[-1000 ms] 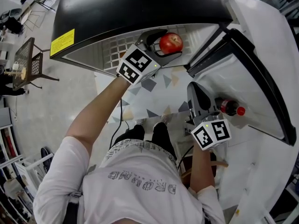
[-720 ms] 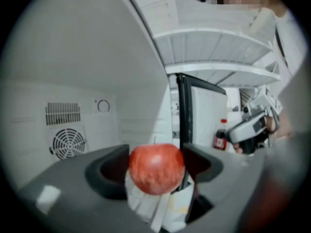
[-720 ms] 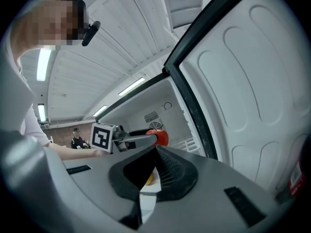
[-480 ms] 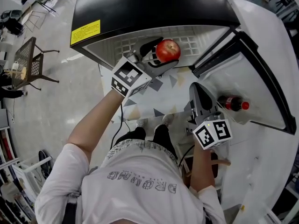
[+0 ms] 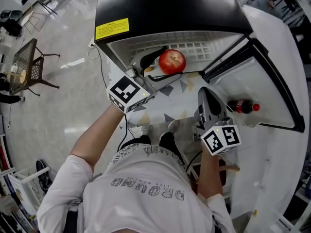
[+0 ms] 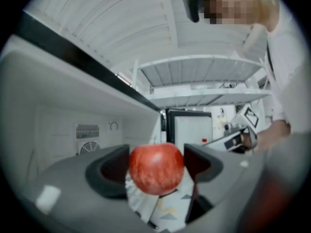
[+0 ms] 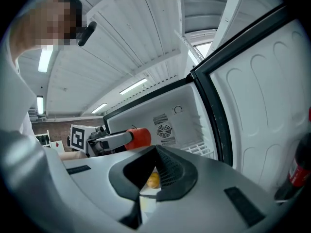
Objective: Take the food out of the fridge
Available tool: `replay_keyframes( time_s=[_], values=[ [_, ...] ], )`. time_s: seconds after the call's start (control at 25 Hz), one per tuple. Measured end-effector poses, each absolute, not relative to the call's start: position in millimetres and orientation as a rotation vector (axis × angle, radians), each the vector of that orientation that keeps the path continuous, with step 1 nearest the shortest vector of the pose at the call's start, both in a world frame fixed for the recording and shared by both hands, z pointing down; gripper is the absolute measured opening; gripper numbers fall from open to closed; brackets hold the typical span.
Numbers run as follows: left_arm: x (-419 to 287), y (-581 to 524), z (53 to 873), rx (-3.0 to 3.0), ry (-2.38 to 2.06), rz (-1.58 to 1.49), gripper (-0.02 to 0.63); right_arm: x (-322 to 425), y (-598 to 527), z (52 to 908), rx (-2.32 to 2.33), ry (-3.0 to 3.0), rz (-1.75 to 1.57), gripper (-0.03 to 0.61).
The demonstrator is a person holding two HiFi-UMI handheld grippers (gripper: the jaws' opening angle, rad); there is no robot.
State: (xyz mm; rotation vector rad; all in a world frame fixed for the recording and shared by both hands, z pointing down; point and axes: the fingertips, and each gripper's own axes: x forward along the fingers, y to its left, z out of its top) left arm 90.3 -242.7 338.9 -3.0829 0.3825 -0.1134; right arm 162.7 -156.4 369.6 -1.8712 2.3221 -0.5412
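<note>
Head view: left gripper clamped on a red apple at the mouth of the open fridge.
Apple sits upper centre of frame, against the white interior. Right gripper, jaws together and holding nothing, hangs centre right, near a red-capped bottle in the door.

The apple is red, faintly streaked. Your fridge is black on top with a yellow label, white inside. Your left gripper and right gripper are grey, their cubes patterned black-and-white. The bottle is dark, red-capped. Grey and beige triangles dot the floor.
</note>
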Motion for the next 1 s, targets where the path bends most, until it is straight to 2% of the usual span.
replay_keyframes(
  time_s=[1.0],
  values=[
    [16.2,-203.5,354.1,-3.180,0.379,-0.024,0.354,132.4,-142.1,361.1,-1.944,2.339,-0.493,-0.003]
  ],
)
